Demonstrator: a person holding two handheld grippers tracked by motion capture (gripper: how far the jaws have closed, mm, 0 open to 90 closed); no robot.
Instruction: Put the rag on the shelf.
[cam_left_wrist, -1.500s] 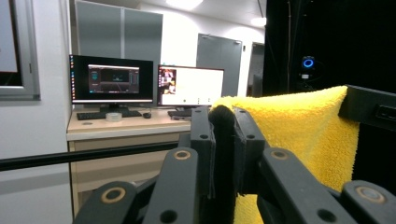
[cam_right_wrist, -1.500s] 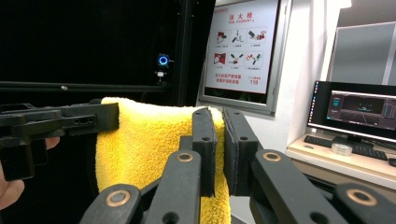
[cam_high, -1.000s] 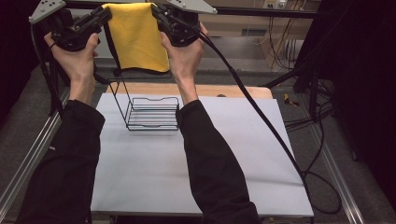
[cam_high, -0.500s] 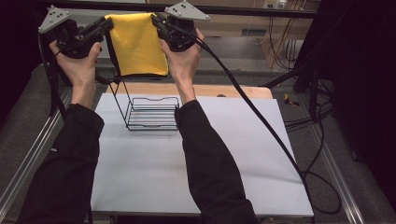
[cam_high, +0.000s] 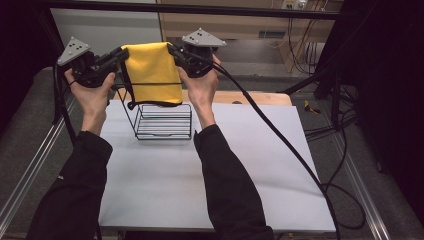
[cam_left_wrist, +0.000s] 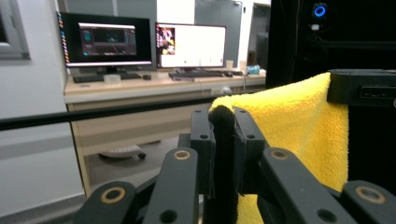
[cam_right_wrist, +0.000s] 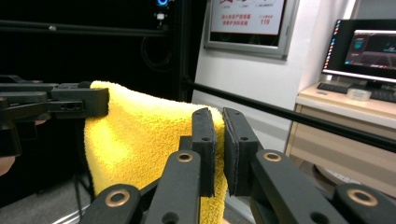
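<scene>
A yellow towel (cam_high: 152, 72) with a dark edge hangs stretched between my two grippers, above a black wire basket (cam_high: 163, 121) on the white table. My left gripper (cam_high: 121, 53) is shut on the towel's left top corner; in the left gripper view the towel (cam_left_wrist: 299, 126) is pinched between its pads at my left gripper (cam_left_wrist: 223, 140). My right gripper (cam_high: 172, 51) is shut on the right top corner; in the right gripper view the towel (cam_right_wrist: 140, 140) runs from my right gripper (cam_right_wrist: 218, 149) toward the other gripper. The towel's lower edge hangs just over the basket's rim.
The white table top (cam_high: 250, 170) has free room in front and to the right of the basket. A thick black cable (cam_high: 280, 140) trails from the right gripper across the table's right side. A black frame bar (cam_high: 200, 9) crosses at the back.
Both hands have come down together with the towel, so its lower edge now hangs close over the wire basket. The grip on both corners is the same.
</scene>
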